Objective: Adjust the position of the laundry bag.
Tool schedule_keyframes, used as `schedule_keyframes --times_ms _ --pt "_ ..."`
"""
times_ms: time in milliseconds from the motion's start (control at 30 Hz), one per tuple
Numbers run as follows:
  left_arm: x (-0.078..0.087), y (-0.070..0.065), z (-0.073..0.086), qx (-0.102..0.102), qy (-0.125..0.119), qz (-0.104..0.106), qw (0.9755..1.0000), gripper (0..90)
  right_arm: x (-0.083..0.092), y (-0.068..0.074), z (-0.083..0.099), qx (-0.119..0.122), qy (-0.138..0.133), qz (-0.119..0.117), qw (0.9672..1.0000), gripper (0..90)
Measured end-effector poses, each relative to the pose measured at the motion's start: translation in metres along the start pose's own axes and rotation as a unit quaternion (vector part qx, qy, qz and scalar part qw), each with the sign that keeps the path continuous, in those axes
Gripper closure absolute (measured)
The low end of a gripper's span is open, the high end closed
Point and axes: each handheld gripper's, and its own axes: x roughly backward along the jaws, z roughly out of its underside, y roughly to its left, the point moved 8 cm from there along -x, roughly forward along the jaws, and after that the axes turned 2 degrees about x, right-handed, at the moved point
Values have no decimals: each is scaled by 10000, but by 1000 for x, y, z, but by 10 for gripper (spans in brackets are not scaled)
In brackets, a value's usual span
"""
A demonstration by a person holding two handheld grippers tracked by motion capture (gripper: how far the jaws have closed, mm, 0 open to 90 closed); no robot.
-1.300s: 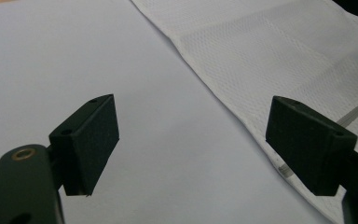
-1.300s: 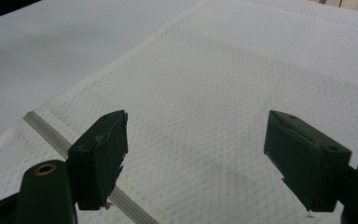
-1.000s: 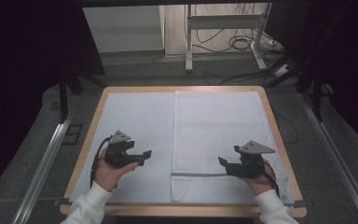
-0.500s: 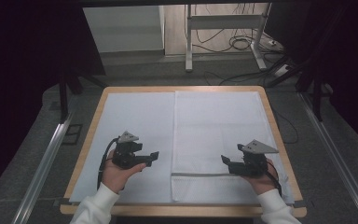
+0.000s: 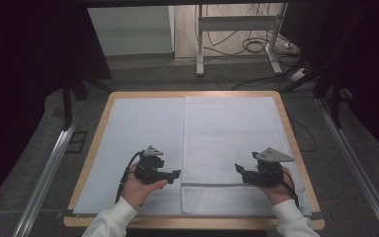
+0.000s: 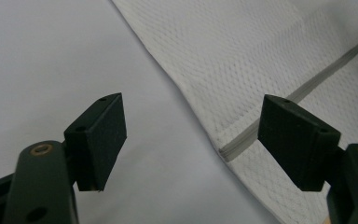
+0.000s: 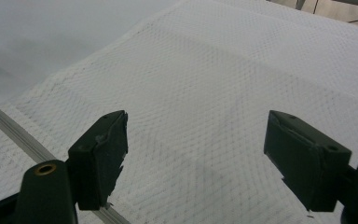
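A white mesh cloth (image 5: 232, 133) lies flat over the right half of the table, with a grey stripe (image 5: 217, 185) across it near the front. My left gripper (image 5: 175, 174) is held low over the pale sheet (image 5: 138, 128), pointing right, just short of the cloth's left edge. It is open; its jaws have just been closing a little, with nothing between them. In the left gripper view the cloth edge (image 6: 200, 107) and the stripe's end (image 6: 233, 147) lie just ahead of the left gripper (image 6: 191, 135). My right gripper (image 5: 238, 169) is open over the cloth (image 7: 223, 70), pointing left, with the stripe (image 7: 9, 123) at its left.
The table has a wooden rim (image 5: 148, 94). Metal rails (image 5: 44, 173) run along the floor on both sides. Behind the table stand a desk frame (image 5: 200, 44) and loose cables (image 5: 256, 47). Dark curtains hang at left and right.
The left gripper has moved right across the sheet to the cloth's left edge. The right gripper has stayed where it was.
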Motion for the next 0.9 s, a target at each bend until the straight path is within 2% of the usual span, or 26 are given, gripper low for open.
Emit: schedule_keyframes --times_ms 133,233,333,500,567,633,733,900 --pt "-9 -6 4 -5 135 36 9999 248 0 -1 0 -5 8 12 10000 209" --pt "-16 -8 7 -14 199 -31 9998 300 0 0 0 17 9 25 10000 209" --pt "-24 -12 10 -18 343 49 9994 298 0 -1 -1 37 11 61 10000 209" --pt "-28 -14 11 1 406 74 9991 298 0 -1 0 22 31 72 10000 209" --pt "-31 -14 12 4 434 -19 9991 299 -1 -1 0 37 42 74 10000 209" --pt "-35 -14 12 54 414 -16 9991 315 -1 -1 0 44 40 79 10000 209" --pt "-41 -15 15 123 481 65 9987 334 -1 -2 0 29 36 89 9999 209" --pt "-47 -21 18 48 562 142 9983 359 0 -3 0 37 23 108 9999 209"
